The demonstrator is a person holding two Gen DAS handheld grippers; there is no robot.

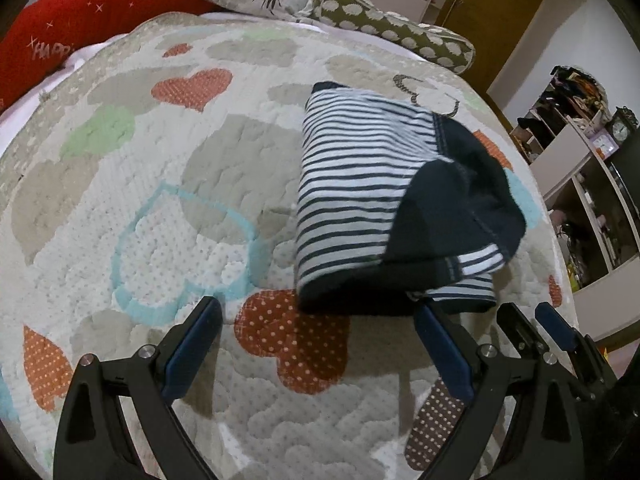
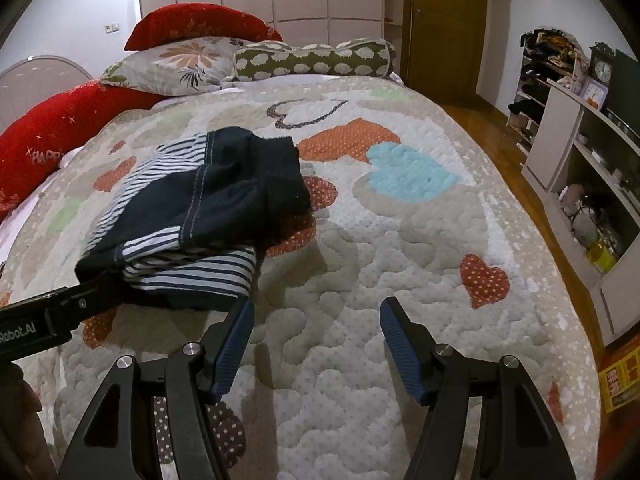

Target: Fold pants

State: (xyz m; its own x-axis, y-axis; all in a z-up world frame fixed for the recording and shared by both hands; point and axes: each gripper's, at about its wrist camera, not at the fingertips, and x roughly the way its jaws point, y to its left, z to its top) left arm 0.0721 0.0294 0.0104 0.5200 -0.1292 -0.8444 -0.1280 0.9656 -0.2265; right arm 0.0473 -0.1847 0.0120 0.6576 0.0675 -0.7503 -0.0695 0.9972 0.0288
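Note:
The pants (image 1: 360,200), navy with blue-and-white stripes, lie folded into a compact bundle on the heart-patterned quilt (image 1: 160,220). My left gripper (image 1: 316,312) is open just short of the bundle's near edge. Only quilt shows between its blue pads, and its right fingertip (image 1: 424,316) reaches the hem. In the right wrist view the pants (image 2: 200,200) sit ahead and to the left. My right gripper (image 2: 316,306) stands open over bare quilt beside the bundle's near right corner, holding nothing. The left gripper's black frame (image 2: 48,312) comes in from the left at the bundle's near corner.
Red cushions (image 2: 60,132), a floral pillow (image 2: 176,60) and a spotted bolster (image 2: 312,58) line the head of the bed. The quilt's edge (image 2: 560,280) drops to a wooden floor on the right, where shelving (image 2: 580,160) stands. A brown door (image 2: 444,28) is behind.

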